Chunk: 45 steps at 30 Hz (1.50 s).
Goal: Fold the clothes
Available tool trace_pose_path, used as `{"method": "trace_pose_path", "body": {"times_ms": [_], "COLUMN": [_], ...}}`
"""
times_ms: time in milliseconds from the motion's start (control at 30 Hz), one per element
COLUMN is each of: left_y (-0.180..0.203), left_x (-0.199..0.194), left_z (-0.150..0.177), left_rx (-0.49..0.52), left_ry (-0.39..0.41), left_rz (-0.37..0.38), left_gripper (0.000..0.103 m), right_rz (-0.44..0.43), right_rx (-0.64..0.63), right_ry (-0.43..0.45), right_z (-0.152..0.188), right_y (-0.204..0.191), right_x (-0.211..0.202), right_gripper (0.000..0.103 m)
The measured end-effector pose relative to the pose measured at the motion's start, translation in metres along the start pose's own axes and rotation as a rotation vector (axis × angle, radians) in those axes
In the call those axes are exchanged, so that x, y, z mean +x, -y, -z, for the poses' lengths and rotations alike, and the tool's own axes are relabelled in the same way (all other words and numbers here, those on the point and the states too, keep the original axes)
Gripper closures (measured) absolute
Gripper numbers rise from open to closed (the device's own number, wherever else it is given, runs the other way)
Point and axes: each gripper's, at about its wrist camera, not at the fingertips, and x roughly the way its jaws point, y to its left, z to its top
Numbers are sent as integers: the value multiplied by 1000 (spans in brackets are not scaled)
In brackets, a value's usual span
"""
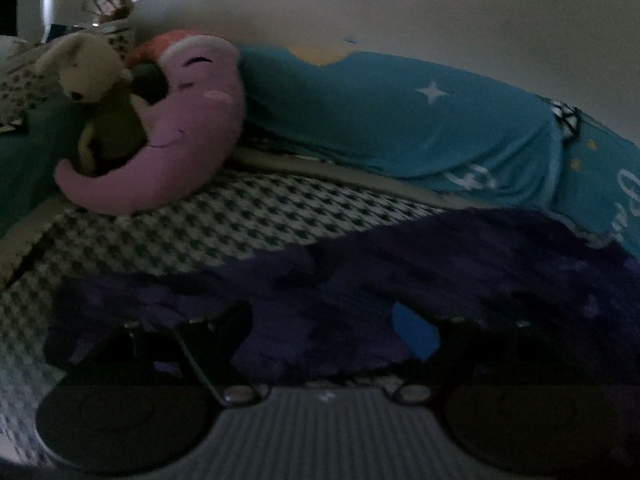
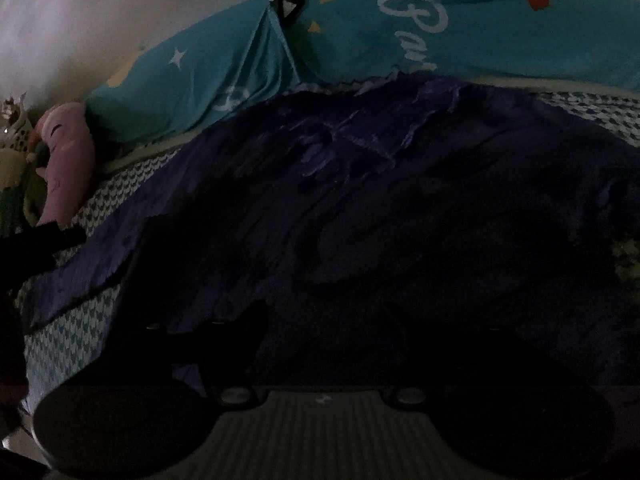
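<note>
Dim room. Left gripper [image 1: 324,332] jaws wide apart over the purple garment [image 1: 360,280], nothing gripped. Right gripper [image 2: 328,344] jaws partly apart, too dark to tell any hold. Garment lies spread on the bed [image 1: 240,216]. Teal pillow [image 2: 460,32] w/ white script, approx. "Bau".

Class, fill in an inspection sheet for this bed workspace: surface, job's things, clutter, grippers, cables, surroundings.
Surface: bed sheet with a small dark check.
Job's things: crumpled dark purple garment spread on the sheet.
Clutter: pink crescent plush moon, beige teddy bear, teal printed pillows beside the wall.
Grippers: left gripper open above the garment's edge; right gripper too dark to judge.
Cables: nothing seen.
Surroundings: plain pale wall.
</note>
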Motion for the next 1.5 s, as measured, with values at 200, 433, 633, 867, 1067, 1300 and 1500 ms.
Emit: {"method": "trace_pose_path", "body": {"times_ms": [200,433,633,867,1067,1300,1500], "left_y": [25,42,45,42,48,69,81], "left_x": [3,6,-9,-28,-49,-64,-66], "left_z": [10,29,52,84,103,122,139], "left_rx": [7,59,91,56,66,113,110], "left_ry": [-49,-87,-89,-134,-141,-169,-215], "left_rz": [60,85,80,74,70,85,102], "left_gripper": [22,18,16,15,15,14,14], "right_rz": [-10,4,13,29,33,44,42], "right_rx": [26,27,25,19,26,18,41], "right_ry": [17,7,14,21,30,62,77], "right_z": [-7,-10,-10,-10,-10,-11,-13], "right_y": [9,11,13,17,22,28,37], "right_x": [-4,-1,-3,-4,-6,-15,-22], "right_gripper": [41,41,41,41,41,41,41]}}
